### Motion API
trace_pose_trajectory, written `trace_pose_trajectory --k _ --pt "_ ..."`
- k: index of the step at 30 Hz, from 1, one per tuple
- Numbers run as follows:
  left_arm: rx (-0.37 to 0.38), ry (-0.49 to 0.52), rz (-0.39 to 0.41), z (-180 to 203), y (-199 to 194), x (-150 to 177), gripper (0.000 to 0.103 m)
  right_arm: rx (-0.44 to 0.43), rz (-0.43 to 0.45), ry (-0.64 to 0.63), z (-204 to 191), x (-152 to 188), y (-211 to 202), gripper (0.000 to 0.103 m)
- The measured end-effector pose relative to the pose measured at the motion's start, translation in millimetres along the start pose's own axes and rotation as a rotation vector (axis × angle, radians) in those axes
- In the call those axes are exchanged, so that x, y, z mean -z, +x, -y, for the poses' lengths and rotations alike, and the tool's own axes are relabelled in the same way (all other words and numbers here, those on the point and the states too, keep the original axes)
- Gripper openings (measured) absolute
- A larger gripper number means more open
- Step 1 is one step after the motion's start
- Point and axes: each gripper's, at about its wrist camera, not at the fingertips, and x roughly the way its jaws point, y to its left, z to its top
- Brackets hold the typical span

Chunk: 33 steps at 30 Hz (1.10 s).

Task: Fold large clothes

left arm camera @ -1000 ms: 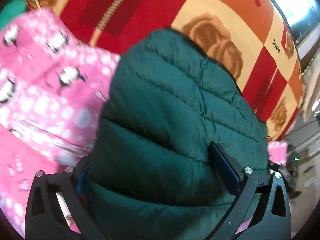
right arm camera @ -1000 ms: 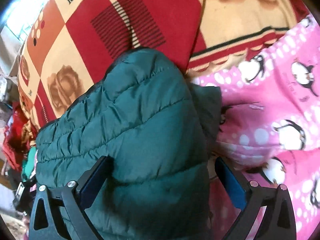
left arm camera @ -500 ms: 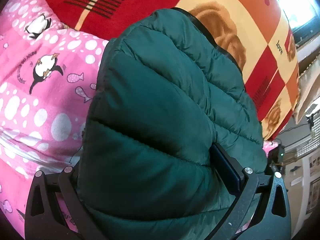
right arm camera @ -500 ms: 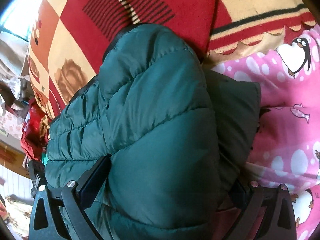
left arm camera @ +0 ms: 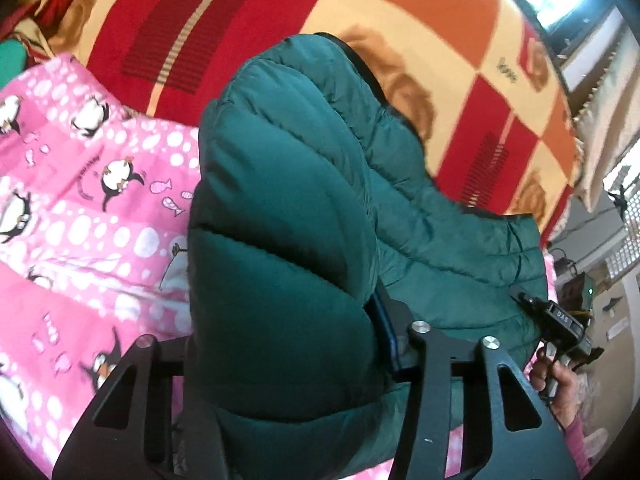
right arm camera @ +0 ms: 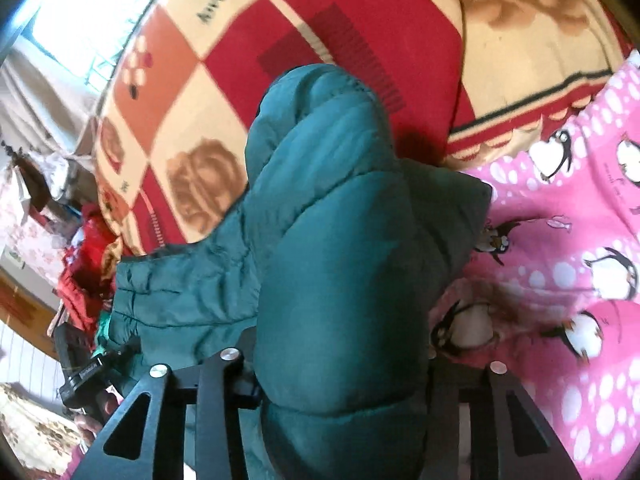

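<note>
- I see a dark green quilted puffer jacket [left arm camera: 280, 248], thick and puffy with stitched channels, bunched into a fat fold that fills the middle of both wrist views.
- It lies on a bed, partly over a pink penguin-print quilt [left arm camera: 80, 216] and partly over a red, orange and cream checked blanket [left arm camera: 304, 16] with rose patches.
- In the right wrist view the jacket [right arm camera: 336, 272] rises as a rounded hump, with a flatter green panel spreading to the left toward the blanket [right arm camera: 360, 16]; the pink quilt [right arm camera: 568, 264] sits to the right.
- My left gripper [left arm camera: 280, 344] is angled down at the bed, its jaws closing in, with a thick roll of the jacket squeezed between them.
- My right gripper [right arm camera: 340, 356] is tilted down likewise, jaws closing on the green hump, which bulges out past both fingers.
- At the lower right edge of the left view, the other hand [left arm camera: 560, 384] grips its black handle, just beside the jacket's edge.
</note>
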Motion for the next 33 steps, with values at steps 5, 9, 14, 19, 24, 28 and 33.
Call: trace_pose_trajectory --k 5,9,14,19,24,28,33 --pt "0.064 0.042 -0.001 20.1 -46.3 15.6 0.042 -0.032 0.008 -0.024 -30.6 23.1 -40.4 0.041" --pt "0.093 0.047 -0.042 21.4 -81.6 41.9 0.042 -0.051 -0.026 -0.009 -35.8 55.3 -73.9 0.041" --pt "0.049 0.023 -0.126 5.9 -82.3 78.1 0.047 0.074 -0.118 0.052 -13.7 92.5 -63.9 0.053" --pt "-0.101 0.031 -0.134 -8.0 -59.9 102.4 0.083 0.178 -0.129 0.102 13.6 112.2 -47.3 0.084" --pt "-0.208 0.093 -0.063 5.8 -78.4 103.9 0.086 0.319 -0.036 0.000 -13.2 109.6 -77.6 0.084" --pt "-0.296 0.187 0.016 25.7 -100.8 105.1 0.086 0.353 0.028 -0.061 -30.0 111.5 -102.7 0.084" --pt "-0.362 0.241 0.129 49.0 -124.6 112.7 0.086 0.370 0.098 -0.111 -53.2 121.3 -123.4 0.084"
